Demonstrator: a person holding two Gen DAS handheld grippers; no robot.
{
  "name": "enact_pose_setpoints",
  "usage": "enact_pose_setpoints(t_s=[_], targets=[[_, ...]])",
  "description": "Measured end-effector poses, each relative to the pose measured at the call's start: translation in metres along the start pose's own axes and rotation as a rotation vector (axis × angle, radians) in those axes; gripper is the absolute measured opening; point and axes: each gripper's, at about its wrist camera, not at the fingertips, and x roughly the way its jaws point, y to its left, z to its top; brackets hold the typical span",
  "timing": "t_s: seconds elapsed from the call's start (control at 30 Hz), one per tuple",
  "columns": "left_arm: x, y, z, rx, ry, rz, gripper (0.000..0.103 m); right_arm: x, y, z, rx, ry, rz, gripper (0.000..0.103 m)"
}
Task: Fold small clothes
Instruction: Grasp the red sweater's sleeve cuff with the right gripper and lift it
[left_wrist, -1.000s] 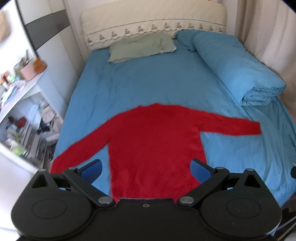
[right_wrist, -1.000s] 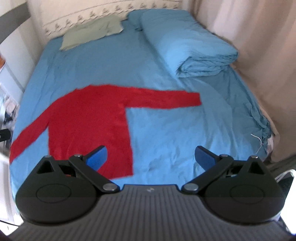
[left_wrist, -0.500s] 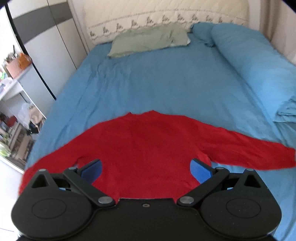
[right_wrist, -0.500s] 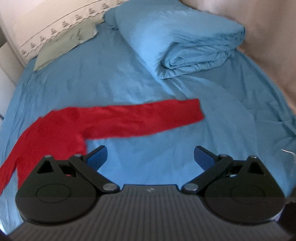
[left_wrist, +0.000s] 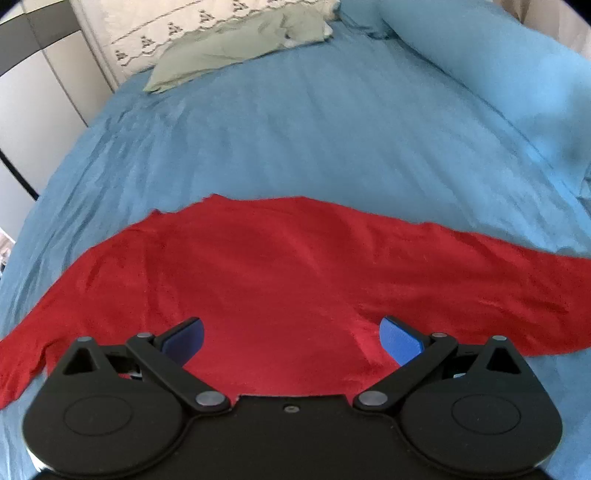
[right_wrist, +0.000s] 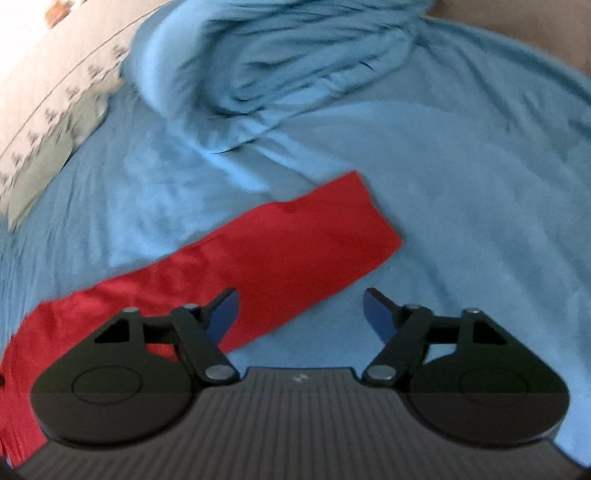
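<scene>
Both grippers are hanging over the red sweater (left_wrist: 280, 280), lying spread flat on the bed (left_wrist: 295, 140). Left gripper (left_wrist: 291, 334) is gaping wide above the body. Right gripper (right_wrist: 299, 308), jaws just narrowing around nothing, is lining up on the sleeve (right_wrist: 288, 243), likely for the first fold.

Bed (left_wrist: 295, 122) covered by a blue sheet, lightly creased, with a pale quilted headboard (left_wrist: 166, 26) at its far end. Lying directly on the sheet: a red long-sleeved sweater (left_wrist: 280, 280), spread flat with both sleeves stretched outward, one sleeve end (right_wrist: 354, 221) squared off on bare sheet; a flat grey-green pillow (left_wrist: 236, 48) against the headboard; and a folded blue duvet (right_wrist: 288, 62) bunched along the bed's right side, beyond the sleeve end.
</scene>
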Motion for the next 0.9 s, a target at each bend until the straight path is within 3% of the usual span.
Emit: enact_pose_setpoints(t_s=[0.23, 0.47, 0.7, 0.9], targets=[[0.025, -0.007, 0.000, 0.020, 0.017, 0.021, 0.103, 0.031, -0.019, 0.005, 0.061, -0.053, -0.006, 0.065], [0.032, -0.006, 0.005, 0.016, 0.013, 0.025, 0.103, 0.046, -0.017, 0.014, 0.089, -0.082, -0.050, 0.020], [0.033, 0.005, 0.004, 0.004, 0.012, 0.028, 0.103, 0.025, 0.001, 0.012, 0.024, -0.179, -0.059, 0.019], [0.029, 0.035, 0.002, -0.019, 0.006, 0.032, 0.103, -0.011, 0.046, 0.022, -0.098, -0.263, 0.011, 0.019]])
